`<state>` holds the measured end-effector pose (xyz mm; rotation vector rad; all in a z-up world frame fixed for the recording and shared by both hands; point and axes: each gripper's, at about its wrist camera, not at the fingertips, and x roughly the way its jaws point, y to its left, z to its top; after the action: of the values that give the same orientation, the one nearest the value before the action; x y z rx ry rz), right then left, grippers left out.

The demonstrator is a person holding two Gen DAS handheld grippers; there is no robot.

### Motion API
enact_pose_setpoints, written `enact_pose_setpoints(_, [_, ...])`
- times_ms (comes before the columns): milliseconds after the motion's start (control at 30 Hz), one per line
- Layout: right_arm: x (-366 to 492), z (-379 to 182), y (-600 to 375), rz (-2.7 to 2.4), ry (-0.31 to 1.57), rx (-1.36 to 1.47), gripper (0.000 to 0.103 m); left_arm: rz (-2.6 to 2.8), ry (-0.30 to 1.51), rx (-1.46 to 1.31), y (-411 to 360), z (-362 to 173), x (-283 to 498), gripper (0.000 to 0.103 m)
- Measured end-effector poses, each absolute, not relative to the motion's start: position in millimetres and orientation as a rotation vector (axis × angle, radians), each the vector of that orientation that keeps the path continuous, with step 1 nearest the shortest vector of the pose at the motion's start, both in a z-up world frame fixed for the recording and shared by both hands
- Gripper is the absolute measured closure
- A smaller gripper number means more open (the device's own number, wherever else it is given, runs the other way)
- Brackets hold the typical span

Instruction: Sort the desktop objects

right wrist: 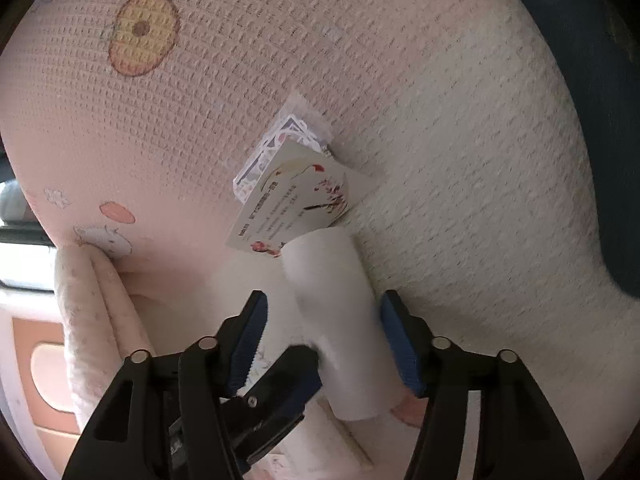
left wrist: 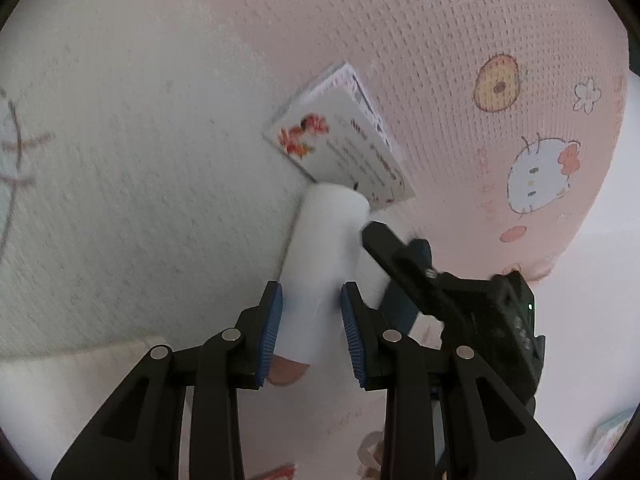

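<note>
The left tool [left wrist: 311, 324] grips a white cylinder [left wrist: 324, 264], its blue ribbed pads pressed against either side of the tube's lower half. The cylinder rises away from the pads at a slight tilt, and its far end touches the near corner of a printed card [left wrist: 340, 148]. That card carries a red floral motif and lines of small text; it lies on top of a second card or packet with a blue patterned border [left wrist: 366, 100], which shows along its far edge.

The right tool [right wrist: 322, 338] stands spread wide around the same white cylinder [right wrist: 340, 320]. One blue pad lies at or against the tube's right side, while the other stands clearly apart from it, so this tool is released and not clamping. A black finger of the left tool [right wrist: 280, 384] crosses in front, low in the right wrist view. In the left wrist view the right tool [left wrist: 408, 256] reaches in from the right, just beside the tube.

Everything rests on a textured cloth [left wrist: 120, 160], white on one part and pale pink [left wrist: 440, 40] on the other, printed with cartoon figures. A rolled pink fabric [right wrist: 92, 312] lies to the left in the right wrist view. A dark blue shape [right wrist: 592, 120] fills that view's upper right edge.
</note>
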<state>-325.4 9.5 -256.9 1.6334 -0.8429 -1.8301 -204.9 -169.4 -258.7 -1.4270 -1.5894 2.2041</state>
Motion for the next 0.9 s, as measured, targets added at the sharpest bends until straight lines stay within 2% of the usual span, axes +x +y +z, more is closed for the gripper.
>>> enact_pose_setpoints(33, [-325,-256,10,-1.84,-0.82,1.633,0.058,2.183,-1.599,-1.428,-166,-260,-203,0.069])
enact_pose_setpoints(333, [-301,-243,48,-1.919,-0.673,1.69,0.058,1.942,-1.694,-1.445,-127,-281,-184,0.069])
enact_pose_setpoints(900, [-212,-238,153,-2.076,-0.59,1.749,0.058,2.012,-1.416,-1.543,-19,-268,-125,0.069])
